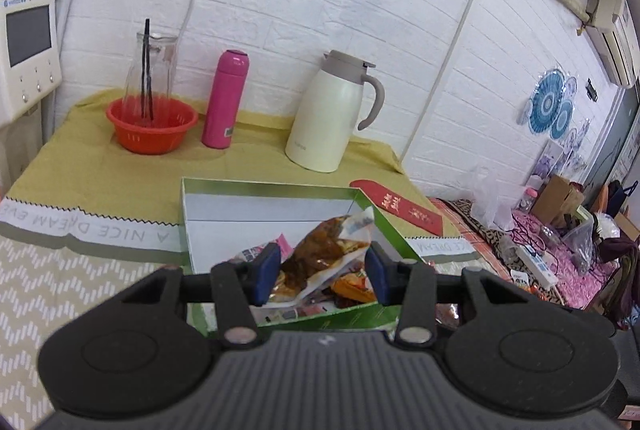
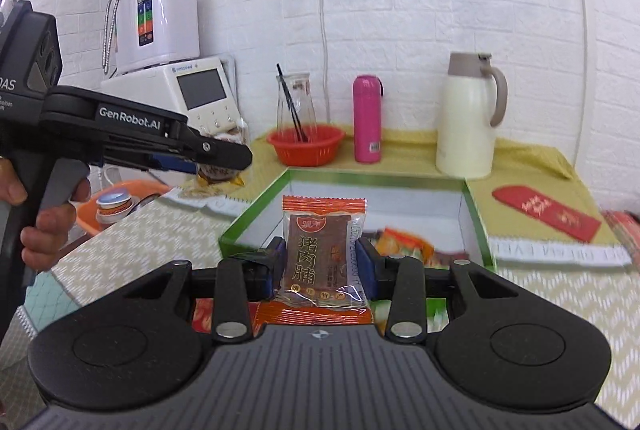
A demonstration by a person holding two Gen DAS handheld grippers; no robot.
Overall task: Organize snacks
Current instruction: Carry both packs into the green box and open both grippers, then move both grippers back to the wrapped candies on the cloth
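Left wrist view: left gripper (image 1: 321, 272) clamps a crinkly clear-plastic snack bag (image 1: 324, 254) with brown contents between its blue pads, held over the box (image 1: 256, 198). The box is a shallow rectangular cardboard tray, green rim, white inside, with more glossy packets (image 1: 348, 288) piled at its near end. It sits on a table (image 1: 100, 170) with a mustard cloth. Behind the box: a red perforated plastic basket (image 1: 151, 128) holding a clear glass carafe (image 1: 151, 70), a pink cylindrical flask (image 1: 225, 99), a cream jug (image 1: 330, 112) with a curved handle. A flat red envelope (image 1: 398, 206) lies right of the box.

Right wrist view: right gripper (image 2: 320, 268) grips a flat square jerky packet (image 2: 323, 254), upright, clear film with orange crimped ends, above the box's (image 2: 476, 218) near edge. The left gripper (image 2: 224, 154) appears at left, matte black, closed on a small packet, well left of the box.
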